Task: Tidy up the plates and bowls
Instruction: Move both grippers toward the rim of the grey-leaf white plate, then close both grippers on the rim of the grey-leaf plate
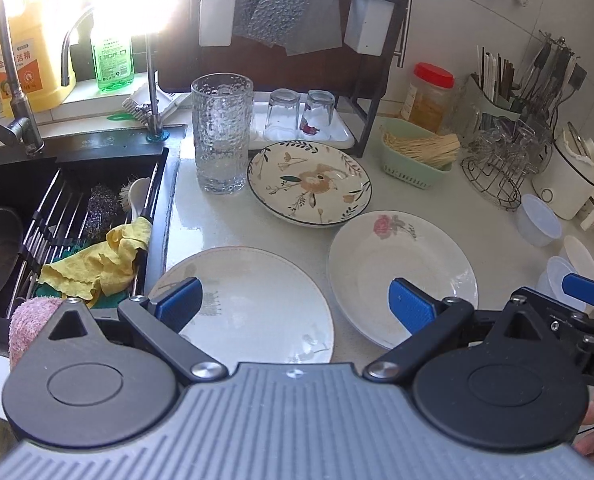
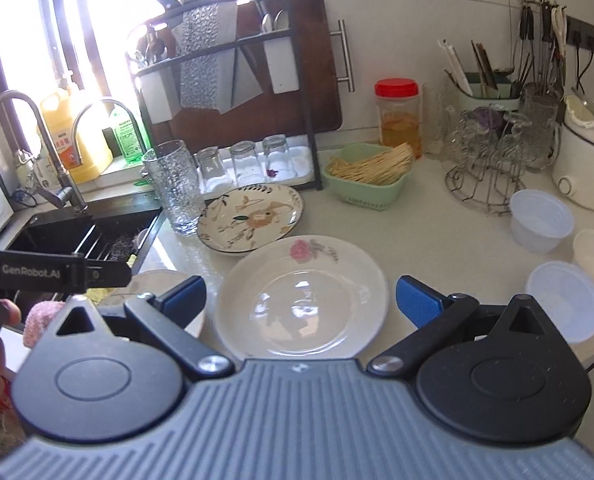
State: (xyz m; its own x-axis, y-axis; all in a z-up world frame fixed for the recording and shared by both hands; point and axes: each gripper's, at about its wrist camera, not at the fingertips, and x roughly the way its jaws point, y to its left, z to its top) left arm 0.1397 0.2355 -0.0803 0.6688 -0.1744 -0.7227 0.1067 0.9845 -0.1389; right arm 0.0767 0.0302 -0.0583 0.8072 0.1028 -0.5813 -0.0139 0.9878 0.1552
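**Plates and bowls spread out, nothing stacked yet**

Three plates lie singly on the pale countertop (image 1: 217, 216) beside the black sink (image 1: 69, 200). Largest is the plain white round plate (image 1: 253, 304) nearest the sink. Next comes the white rose-printed deep plate (image 2: 303, 292), then the cream floral plate with a dark rim (image 1: 309, 182), which sits behind by the tall textured glass tumbler (image 1: 221, 136).

Three small translucent plastic bowls (image 2: 541, 220) cluster near the right edge.

The left gripper (image 1: 295, 304) hangs over the white plate with jaws spread and empty. The right gripper (image 2: 301, 300) frames the rose plate the same way.

Stacking probably starts here. A flat plate offers only its rim, so pinch the near lip and lift level. Steer clear of the tumbler, and nest smaller on larger.
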